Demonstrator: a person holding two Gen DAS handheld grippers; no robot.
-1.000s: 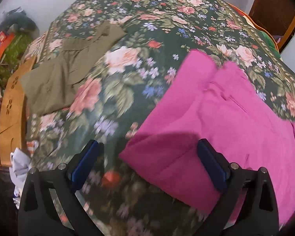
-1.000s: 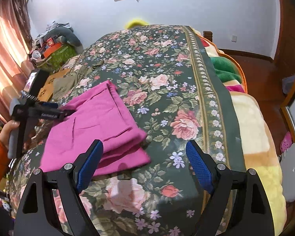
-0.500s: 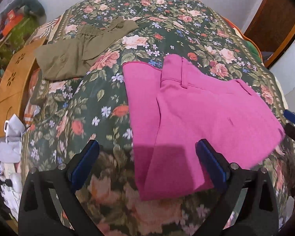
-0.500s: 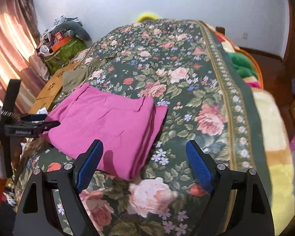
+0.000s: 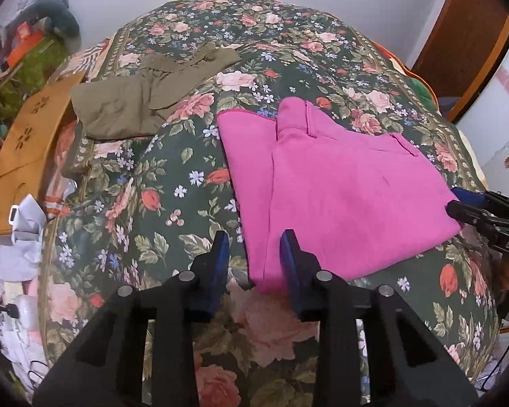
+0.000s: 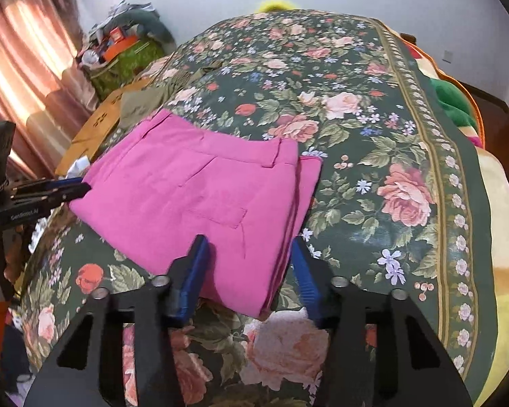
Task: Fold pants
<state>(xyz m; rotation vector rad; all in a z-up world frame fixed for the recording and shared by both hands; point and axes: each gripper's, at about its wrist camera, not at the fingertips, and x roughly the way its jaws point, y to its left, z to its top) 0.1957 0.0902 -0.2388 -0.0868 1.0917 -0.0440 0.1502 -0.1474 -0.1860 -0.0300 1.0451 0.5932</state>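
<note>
The left gripper (image 5: 252,264) straddles the near-left corner of the pink pants (image 5: 342,190), jaws closing, pads not yet pressing that I can see. The pants lie folded flat on the floral bedspread (image 5: 173,203), a soft, light stack of layers that should sag and slide apart unless every edge is pinched together at the corners. Waistband and pocket seams face up. The right gripper (image 6: 249,264) is likewise closing around the opposite near corner.

Daylight glows through the curtains (image 6: 27,78) (left side); fisheye edges bend, darken.
</note>
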